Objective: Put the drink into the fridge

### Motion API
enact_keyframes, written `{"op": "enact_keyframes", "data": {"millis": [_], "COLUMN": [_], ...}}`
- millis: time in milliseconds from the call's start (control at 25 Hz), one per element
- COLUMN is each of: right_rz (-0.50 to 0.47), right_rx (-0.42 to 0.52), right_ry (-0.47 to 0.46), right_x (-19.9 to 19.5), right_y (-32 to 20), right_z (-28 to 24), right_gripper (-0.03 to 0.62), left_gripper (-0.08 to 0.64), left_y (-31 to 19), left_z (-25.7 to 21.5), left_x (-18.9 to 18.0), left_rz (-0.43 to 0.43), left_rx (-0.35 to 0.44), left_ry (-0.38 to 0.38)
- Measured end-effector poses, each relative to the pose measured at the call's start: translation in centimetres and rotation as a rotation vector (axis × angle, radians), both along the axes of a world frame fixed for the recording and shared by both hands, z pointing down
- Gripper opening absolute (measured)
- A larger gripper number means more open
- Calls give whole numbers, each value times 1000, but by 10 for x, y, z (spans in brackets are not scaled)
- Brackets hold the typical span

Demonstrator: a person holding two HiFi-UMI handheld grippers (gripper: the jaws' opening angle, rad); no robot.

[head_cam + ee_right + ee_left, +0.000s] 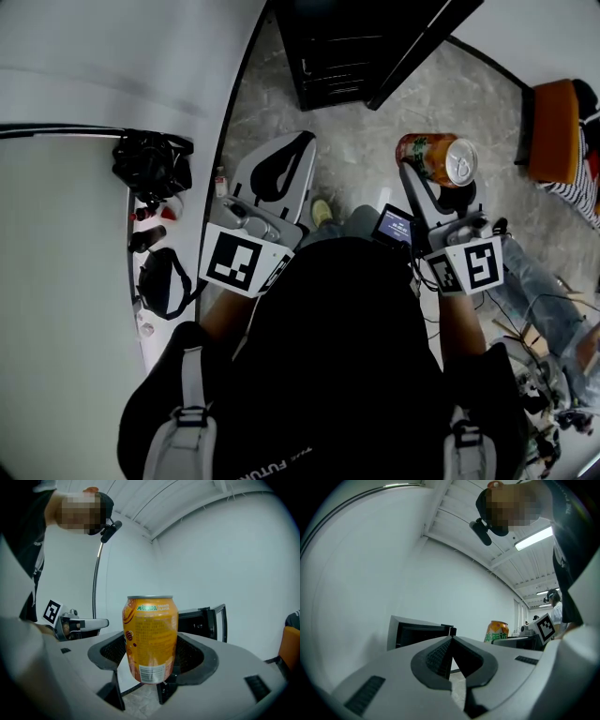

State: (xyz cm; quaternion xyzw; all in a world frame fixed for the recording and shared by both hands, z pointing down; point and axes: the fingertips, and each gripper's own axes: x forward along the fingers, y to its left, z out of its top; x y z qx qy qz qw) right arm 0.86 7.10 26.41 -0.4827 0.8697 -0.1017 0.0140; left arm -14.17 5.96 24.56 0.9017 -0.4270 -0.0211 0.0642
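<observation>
Fingers (190, 656) of the right gripper (433, 178) clamp an orange drink can (151, 639) upright, held out in front of the person's chest above the marbled floor (361, 141). Alongside it, the left gripper (279, 173) has its fingers (436, 657) pressed together, empty. Both grippers point toward the black fridge (342, 47), whose door is open.

The orange can (150, 639) between the jaws of the right hand-held gripper (151, 660) is showing "MIRINDA ORANGE FLAVOR" near its top rim, with a barcode lower down. Behind that gripper, the person's black top (347, 356) is showing "FUTUR", cut off.
</observation>
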Motion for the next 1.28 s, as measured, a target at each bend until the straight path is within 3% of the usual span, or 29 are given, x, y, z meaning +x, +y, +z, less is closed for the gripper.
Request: {"op": "enact_keyframes", "data": {"millis": [880, 1280], "right_rz": [-1, -24], "right_rx": [-9, -27], "right_ry": [-1, -3], "right_x": [19, 57], "right_y": [-10, -63], "right_z": [10, 14], "right_gripper": [327, 327], "left_gripper": [12, 12], "left_y": [-9, -58], "left_z": [7, 3], "left_x": [15, 53], "left_rz": [-21, -31], "left_rx": [-4, -14], "left_ry": [-12, -44]}}
